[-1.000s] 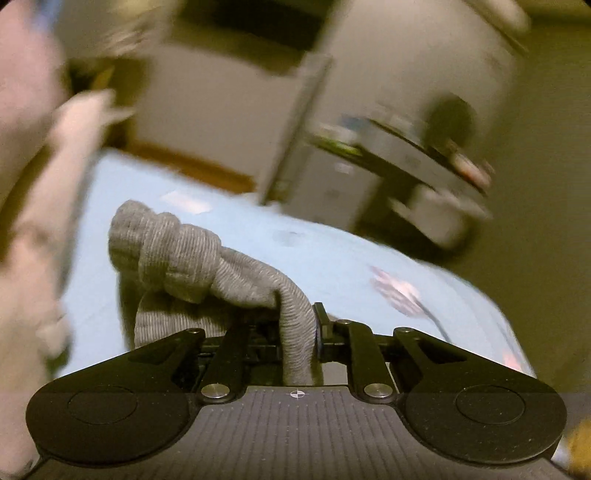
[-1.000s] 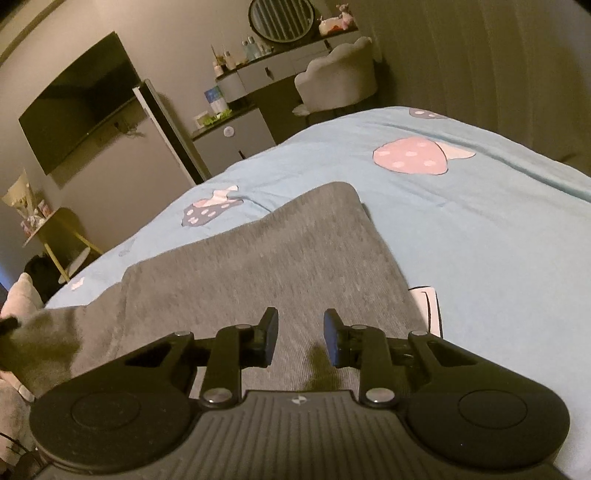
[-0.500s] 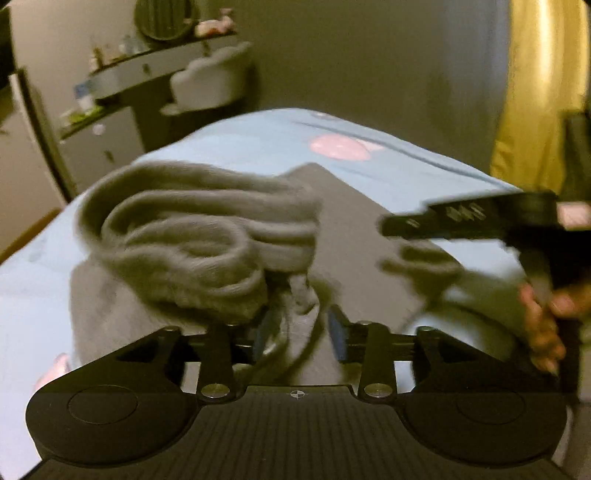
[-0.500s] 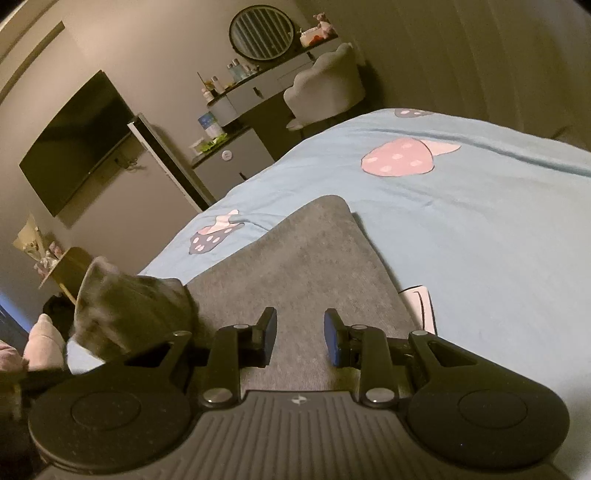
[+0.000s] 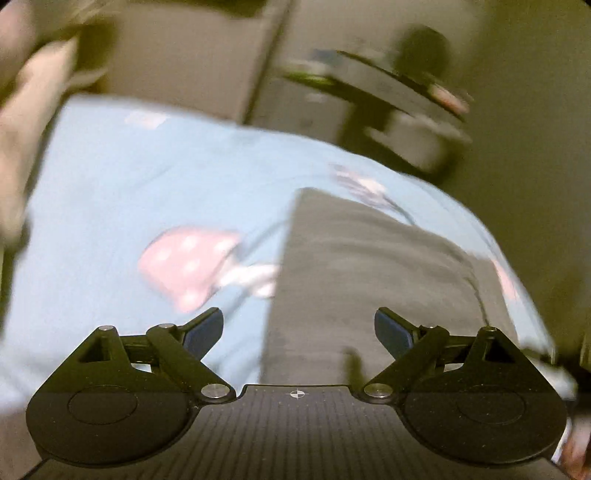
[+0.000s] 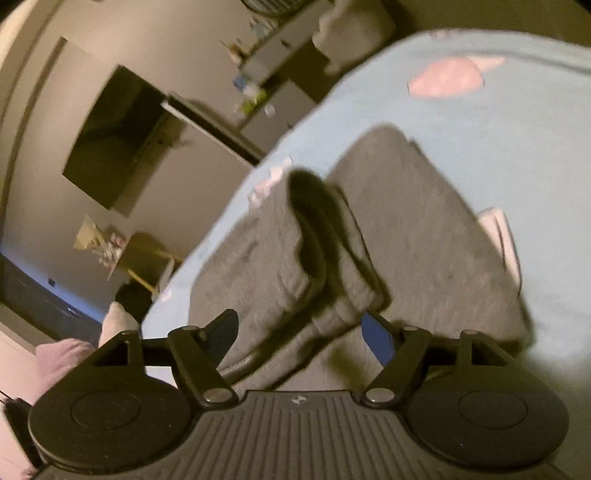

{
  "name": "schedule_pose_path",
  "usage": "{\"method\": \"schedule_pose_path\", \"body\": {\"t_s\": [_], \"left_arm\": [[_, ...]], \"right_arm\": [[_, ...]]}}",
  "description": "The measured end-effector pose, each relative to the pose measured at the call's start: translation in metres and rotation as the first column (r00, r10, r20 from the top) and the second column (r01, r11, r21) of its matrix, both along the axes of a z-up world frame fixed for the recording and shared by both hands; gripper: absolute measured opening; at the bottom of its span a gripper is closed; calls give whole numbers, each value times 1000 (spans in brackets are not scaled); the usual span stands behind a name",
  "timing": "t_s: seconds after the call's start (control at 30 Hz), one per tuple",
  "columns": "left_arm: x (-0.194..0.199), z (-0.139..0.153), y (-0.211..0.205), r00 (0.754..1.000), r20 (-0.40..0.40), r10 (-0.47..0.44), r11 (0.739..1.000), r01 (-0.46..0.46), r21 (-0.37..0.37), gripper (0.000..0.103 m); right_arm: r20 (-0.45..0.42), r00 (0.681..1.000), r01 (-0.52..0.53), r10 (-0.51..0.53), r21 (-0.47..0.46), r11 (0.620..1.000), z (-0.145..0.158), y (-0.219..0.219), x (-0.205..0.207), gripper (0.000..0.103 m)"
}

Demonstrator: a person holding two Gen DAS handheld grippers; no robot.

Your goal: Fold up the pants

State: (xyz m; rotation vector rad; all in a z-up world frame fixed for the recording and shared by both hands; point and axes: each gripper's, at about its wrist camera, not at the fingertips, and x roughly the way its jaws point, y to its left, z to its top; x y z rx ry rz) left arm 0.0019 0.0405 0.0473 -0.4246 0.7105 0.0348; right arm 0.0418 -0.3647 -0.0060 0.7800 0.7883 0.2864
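Note:
The grey knit pants (image 6: 424, 236) lie folded on the light blue bedspread (image 6: 517, 147), with a thick ribbed cuff (image 6: 321, 266) resting on top. My right gripper (image 6: 299, 332) is open just above the near end of that cuff, its jaws on either side and not closed on it. In the left wrist view the pants (image 5: 369, 266) lie flat ahead and to the right. My left gripper (image 5: 298, 328) is wide open and empty above their near left edge. Both views are blurred by motion.
The bedspread (image 5: 129, 192) carries pink mushroom prints (image 5: 188, 266). A white label or paper (image 6: 498, 232) lies by the pants' right edge. A wall TV (image 6: 114, 136), a dresser (image 6: 273, 59) and a chair (image 6: 351, 26) stand beyond the bed. Pale pillows (image 6: 59, 362) lie at left.
My left gripper, shut on the bunched pants a second ago, has opened wide and let them go. The cuff end now lies on the folded pants. My right gripper has opened wider.

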Motion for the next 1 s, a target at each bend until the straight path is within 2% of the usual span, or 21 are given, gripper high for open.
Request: {"method": "schedule_pose_path", "body": {"t_s": [0.13,0.27,0.4,0.43,0.47,0.5,0.6,0.63,0.77,0.8,0.83,0.87,0.93,1.0], "left_arm": [[4,-20,8,994,-69,79,997,-81,-20,94],[0,-18,10,998,-9,68,998,-67,16,94],[4,-22,9,999,-24,40,999,-39,22,94],[3,-22,10,999,-28,43,999,-43,19,94],[5,-23,12,998,-31,47,999,-47,15,94],[3,-23,12,998,-31,48,999,-48,10,94],[1,-24,16,998,-30,60,998,-60,-21,94],[2,-24,18,997,-32,63,997,-64,-30,94],[4,-28,19,996,-46,71,995,-73,-62,94],[4,-29,19,997,-47,67,995,-70,-67,94],[4,-29,19,997,-43,66,995,-69,-67,94],[3,-29,18,997,-35,66,996,-68,-59,94],[1,-28,15,998,-22,59,997,-60,-48,94],[0,-27,12,998,-15,53,998,-53,-30,94]], "right_arm": [[-44,999,13,-10,52,999,-6,7,11,75],[-135,988,93,-75,138,986,-22,13,24,79],[-174,969,207,-174,196,958,-33,17,32,81],[-174,966,227,-194,202,953,-34,19,34,80],[-168,963,242,-211,195,951,-34,22,34,65],[-152,965,239,-212,190,952,-33,25,33,57],[-112,970,229,-214,147,962,-31,34,32,53],[-106,972,225,-211,139,964,-30,35,32,55],[-124,975,203,-184,164,965,-30,39,45,80],[-132,975,201,-180,163,966,-29,41,49,80],[-139,973,204,-185,142,968,-27,43,53,77],[-143,971,208,-193,107,972,-24,46,54,56],[-118,977,177,-175,0,984,-12,58,58,48],[-42,990,131,-138,-136,982,9,74,56,45]]}}
